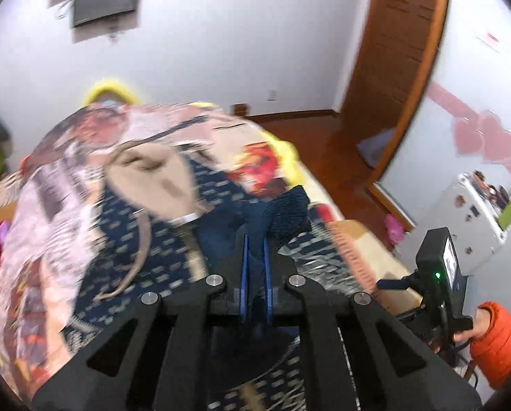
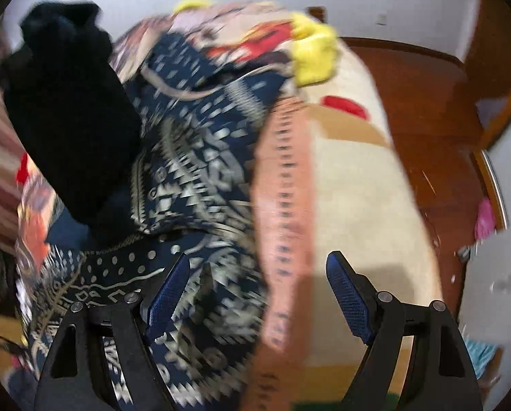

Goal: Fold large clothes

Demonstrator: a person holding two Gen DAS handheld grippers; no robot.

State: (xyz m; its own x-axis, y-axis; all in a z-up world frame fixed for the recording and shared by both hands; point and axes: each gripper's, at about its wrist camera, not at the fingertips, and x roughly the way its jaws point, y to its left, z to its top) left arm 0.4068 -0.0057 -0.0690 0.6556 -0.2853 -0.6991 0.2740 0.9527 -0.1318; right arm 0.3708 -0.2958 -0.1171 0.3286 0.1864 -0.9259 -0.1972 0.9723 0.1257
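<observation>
navy patterned garment sprawls across the frame's centre on the bed; left gripper pinches its dark knit edge tight, right gripper gapes wide, holding nothing, lower centre.

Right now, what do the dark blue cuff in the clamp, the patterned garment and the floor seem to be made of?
Cuff: looks like ribbed knit, probably wool or acrylic; its surface shows coarse ridges.
Patterned garment: apparently a soft knit sweater, navy with pale woven-looking motifs; blur hides the stitches.
Floor: reddish-brown wood or wood-look boards, glossy, with light reflections.
</observation>
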